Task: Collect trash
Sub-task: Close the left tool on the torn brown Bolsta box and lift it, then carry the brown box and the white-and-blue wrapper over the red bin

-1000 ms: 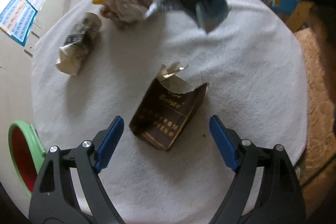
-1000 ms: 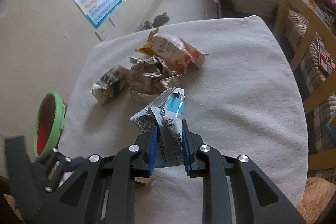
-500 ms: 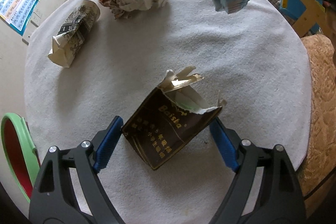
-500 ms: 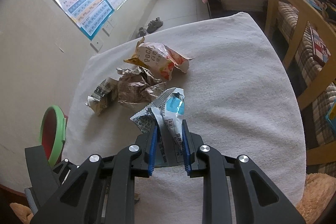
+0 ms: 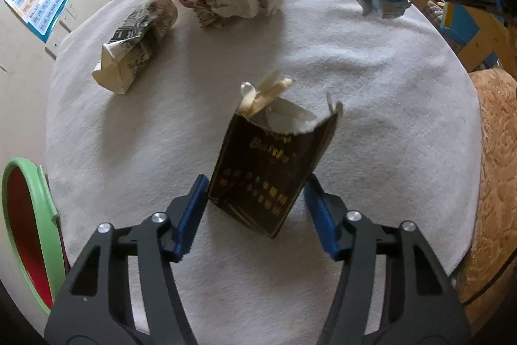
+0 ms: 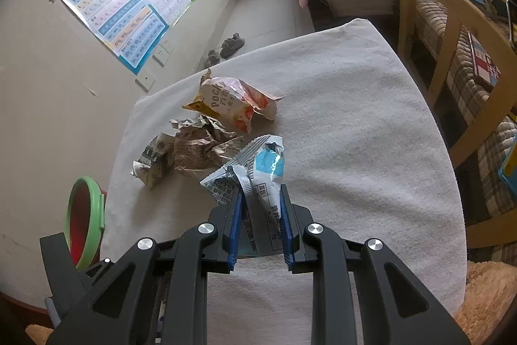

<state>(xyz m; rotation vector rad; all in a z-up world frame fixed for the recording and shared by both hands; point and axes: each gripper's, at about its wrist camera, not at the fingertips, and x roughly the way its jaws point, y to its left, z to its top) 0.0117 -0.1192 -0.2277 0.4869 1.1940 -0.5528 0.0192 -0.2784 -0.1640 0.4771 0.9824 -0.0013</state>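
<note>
in the left wrist view the left gripper (image 5: 255, 199) straddles a torn dark brown carton (image 5: 271, 164) at frame centre on the white table cover (image 5: 387, 125); its blue pads flank the carton's lower end, contact unclear. the right gripper (image 6: 260, 219) is clamped on a blue-and-white wrapper (image 6: 258, 173). a crumpled brown paper (image 6: 200, 144), pocky bag (image 6: 232, 104) and newsprint carton (image 6: 152, 159) lie upper left. a green-rimmed bin (image 6: 82, 219) sits at the left edge.
</note>
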